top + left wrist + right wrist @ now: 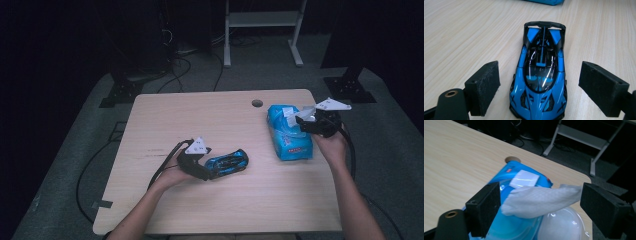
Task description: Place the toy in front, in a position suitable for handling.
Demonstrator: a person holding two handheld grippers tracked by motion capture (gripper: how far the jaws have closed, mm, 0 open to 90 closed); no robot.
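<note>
A blue and black toy car (229,163) lies on the wooden table (200,115), left of the middle. My left gripper (214,167) is at its near end, and in the left gripper view the car (540,75) sits between the two black pads (484,87) with a gap on each side; the left gripper (540,75) is open. A blue pack of wet wipes (289,135) lies at the right. A white wipe (541,200) sticks out of the pack (509,225) and lies across the space between the wide jaws of my right gripper (540,195), which is open. In the high view the right gripper (303,117) hangs over the pack's far end.
A round cable hole (257,103) is in the table near the back edge, close to the pack. The pack's clear flip lid (564,225) stands open. Beyond the table are a white metal frame (262,20), black stands and cables on the grey floor.
</note>
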